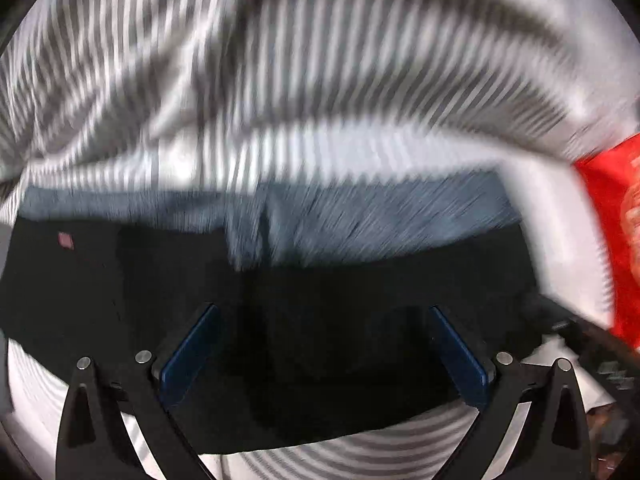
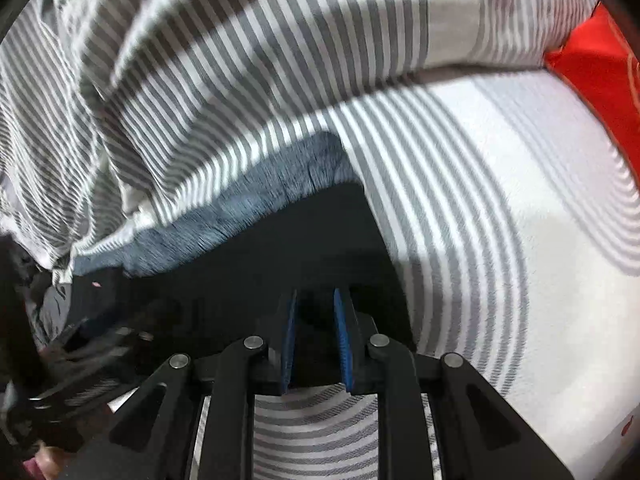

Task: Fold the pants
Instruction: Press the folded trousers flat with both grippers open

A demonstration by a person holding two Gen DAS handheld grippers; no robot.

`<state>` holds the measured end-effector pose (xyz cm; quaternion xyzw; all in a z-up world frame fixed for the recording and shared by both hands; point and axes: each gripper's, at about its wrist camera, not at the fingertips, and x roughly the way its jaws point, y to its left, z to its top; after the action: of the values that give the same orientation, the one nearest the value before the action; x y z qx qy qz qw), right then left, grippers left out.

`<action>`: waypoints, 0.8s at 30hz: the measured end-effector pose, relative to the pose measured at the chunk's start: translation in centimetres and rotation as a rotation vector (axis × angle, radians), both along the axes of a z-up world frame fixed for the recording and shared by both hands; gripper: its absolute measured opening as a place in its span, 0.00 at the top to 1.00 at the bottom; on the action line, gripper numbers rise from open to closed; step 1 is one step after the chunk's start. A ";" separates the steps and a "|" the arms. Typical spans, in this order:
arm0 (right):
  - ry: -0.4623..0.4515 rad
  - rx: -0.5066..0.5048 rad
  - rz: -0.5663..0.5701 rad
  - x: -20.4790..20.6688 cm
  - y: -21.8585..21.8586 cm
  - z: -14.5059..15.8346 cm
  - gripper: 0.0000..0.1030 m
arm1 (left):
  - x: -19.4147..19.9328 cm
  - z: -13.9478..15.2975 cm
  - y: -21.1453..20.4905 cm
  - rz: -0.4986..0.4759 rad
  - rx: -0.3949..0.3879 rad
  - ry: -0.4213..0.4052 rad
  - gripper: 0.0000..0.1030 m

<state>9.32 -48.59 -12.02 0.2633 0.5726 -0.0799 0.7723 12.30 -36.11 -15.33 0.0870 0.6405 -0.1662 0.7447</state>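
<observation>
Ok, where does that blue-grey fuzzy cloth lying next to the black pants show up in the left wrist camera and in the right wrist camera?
Left wrist view: the blue-grey cloth runs as a blurred band across the middle, above the black pants.
Right wrist view: it lies left of centre, a slanted strip along the pants' upper edge.
Shared landmark: the red item at the right edge of both views.

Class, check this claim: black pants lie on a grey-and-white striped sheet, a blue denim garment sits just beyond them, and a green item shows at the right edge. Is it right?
One detail is wrong: the item at the right edge is red, not green, as the right wrist view shows. The black pants, striped sheet and blue denim garment are as stated.
</observation>
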 end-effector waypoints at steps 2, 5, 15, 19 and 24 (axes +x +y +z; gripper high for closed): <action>-0.003 0.013 0.012 -0.2 0.4 -1.1 0.80 | -0.1 -2.3 1.4 0.049 -0.031 0.080 0.00; -0.028 0.011 0.027 -0.4 0.5 -1.4 0.80 | 0.2 -3.0 3.0 0.144 -0.115 0.134 0.00; -0.059 0.149 0.013 -1.4 -1.1 -2.2 0.80 | -0.1 -2.1 0.8 0.076 -0.009 0.030 0.00; -0.076 0.160 0.023 -1.5 -1.1 -2.3 0.80 | -0.4 -1.9 -0.2 0.068 0.021 -0.009 0.00; -0.088 0.202 0.032 -2.0 -1.9 -2.5 0.80 | -0.7 -1.6 -1.8 0.059 0.060 -0.045 0.00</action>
<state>7.32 -50.49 -14.48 0.3339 0.5477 0.0024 0.7672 11.59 -37.90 -16.94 0.0942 0.6305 -0.1229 0.7606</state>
